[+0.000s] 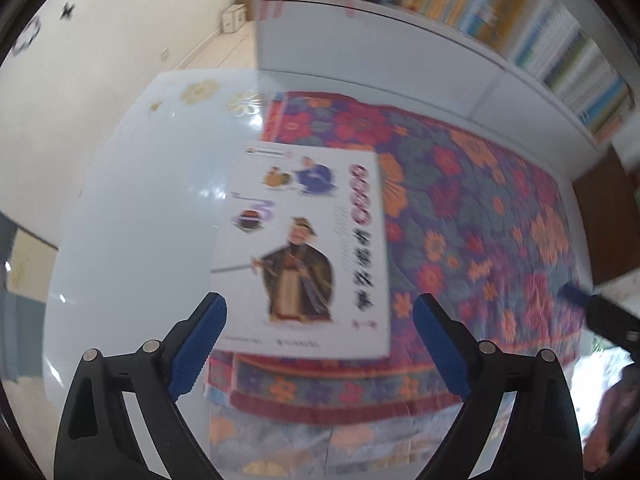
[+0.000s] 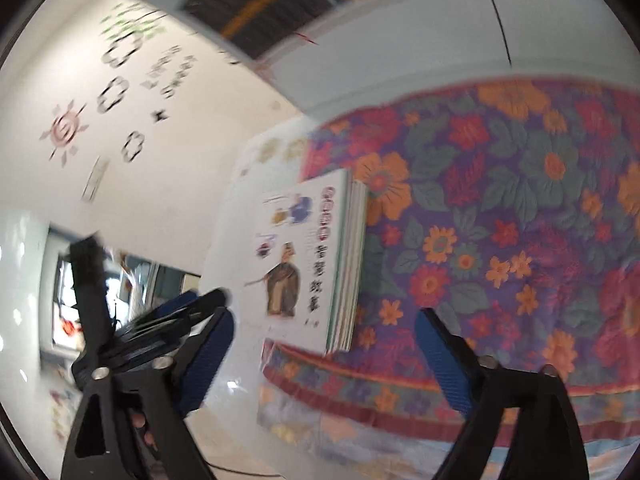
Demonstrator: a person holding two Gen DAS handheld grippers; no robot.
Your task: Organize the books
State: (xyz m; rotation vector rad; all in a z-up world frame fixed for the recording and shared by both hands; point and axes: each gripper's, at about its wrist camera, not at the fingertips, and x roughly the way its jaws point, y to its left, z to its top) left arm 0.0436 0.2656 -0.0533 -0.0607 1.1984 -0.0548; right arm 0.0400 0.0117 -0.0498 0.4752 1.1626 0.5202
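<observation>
**Book stack down, both grippers wide**

Your worktop [image 1: 132, 208] is glossy white, and a flowered quilted cloth [image 1: 472, 216] covers most of it. Behind it stands a white bookshelf [image 1: 400, 52] with rows of blurred spines. The stack of books [image 2: 340, 264] lies flat at the cloth's left edge, partly over the bare white surface; the top cover shows a robed figure. Your left gripper [image 1: 320, 344] hangs above the stack's near edge, jaws spread wide, nothing between them. Your right gripper [image 2: 324, 356] is likewise spread wide and empty, clear of the stack.
</observation>
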